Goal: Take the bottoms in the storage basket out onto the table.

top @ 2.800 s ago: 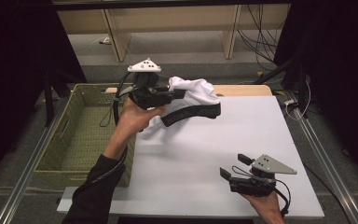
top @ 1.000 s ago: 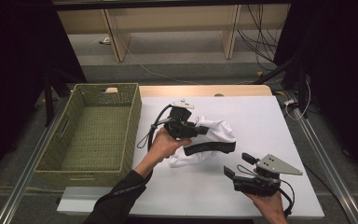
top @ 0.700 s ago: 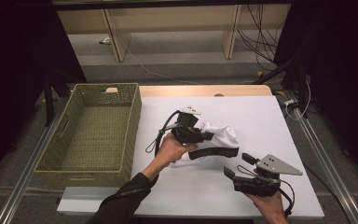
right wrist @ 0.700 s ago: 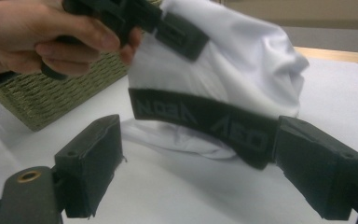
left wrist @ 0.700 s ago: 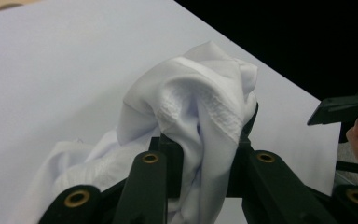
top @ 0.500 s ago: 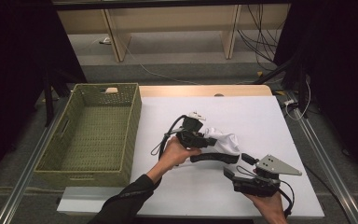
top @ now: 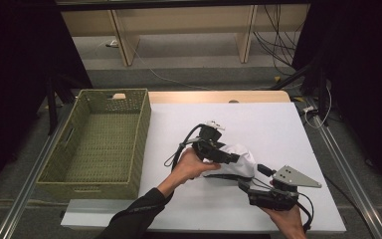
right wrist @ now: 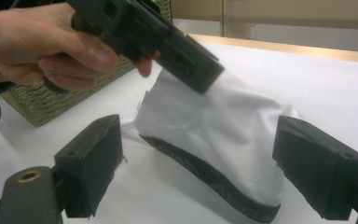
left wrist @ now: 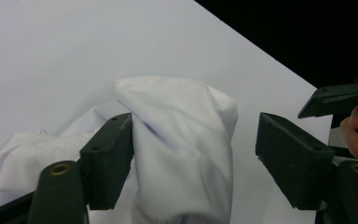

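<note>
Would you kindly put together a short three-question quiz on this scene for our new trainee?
1. True or false: the white garment lies inside the basket.
2. What colour is the garment's band?
3. The right gripper is: A open, B shut on the garment.

Key: 1 false, it rests on the table, with the left gripper open around a fold of it. 2 black. 3 A.

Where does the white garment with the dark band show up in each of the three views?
High view: white garment lies right of centre on the white table, between the two grippers.
Left gripper view: centre, bunched between the open jaws.
Right gripper view: centre, dark band along its lower edge.
Shared landmark: the left gripper, over the garment.
</note>
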Demonstrator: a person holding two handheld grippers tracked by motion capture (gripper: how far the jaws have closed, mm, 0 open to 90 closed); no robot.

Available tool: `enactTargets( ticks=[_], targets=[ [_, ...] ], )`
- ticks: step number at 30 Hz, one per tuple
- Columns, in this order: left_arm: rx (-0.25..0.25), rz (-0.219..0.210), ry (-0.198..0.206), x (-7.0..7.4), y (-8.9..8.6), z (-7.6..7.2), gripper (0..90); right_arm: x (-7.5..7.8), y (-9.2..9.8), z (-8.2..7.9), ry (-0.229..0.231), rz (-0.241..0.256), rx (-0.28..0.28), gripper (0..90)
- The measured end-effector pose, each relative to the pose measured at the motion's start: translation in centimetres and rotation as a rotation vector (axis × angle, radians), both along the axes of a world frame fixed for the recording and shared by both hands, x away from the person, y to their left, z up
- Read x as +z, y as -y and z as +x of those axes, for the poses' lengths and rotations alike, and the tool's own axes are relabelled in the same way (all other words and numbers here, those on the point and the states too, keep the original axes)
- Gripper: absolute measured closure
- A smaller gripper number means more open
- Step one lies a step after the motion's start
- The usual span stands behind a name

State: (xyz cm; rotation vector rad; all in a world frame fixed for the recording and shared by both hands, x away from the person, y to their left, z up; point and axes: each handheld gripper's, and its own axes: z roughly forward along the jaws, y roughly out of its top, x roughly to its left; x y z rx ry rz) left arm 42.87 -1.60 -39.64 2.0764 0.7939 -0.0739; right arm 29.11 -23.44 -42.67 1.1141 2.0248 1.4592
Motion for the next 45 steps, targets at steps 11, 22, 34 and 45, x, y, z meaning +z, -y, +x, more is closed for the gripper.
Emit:
enactTargets(
  ticks=[11,22,34,45],
  targets=[
    [-0.013,-0.024,0.059,1.6,-1.4,-0.7,16.9,0.0,0.1,0.0,0.005,0.009,-0.003,16.8],
    [0.058,-0.110,0.109,3.3,-5.5,-1.8,15.9,0.0,0.1,0.0,0.001,0.007,-0.004,16.8],
    [0.116,-0.150,0.138,4.5,-9.0,-2.7,15.9,0.0,0.1,0.0,-0.003,-0.002,-0.005,16.9],
    [0.180,-0.173,0.171,5.4,-11.8,-3.5,15.9,-0.1,0.1,0.1,-0.006,-0.003,-0.004,16.8]
  ],
)
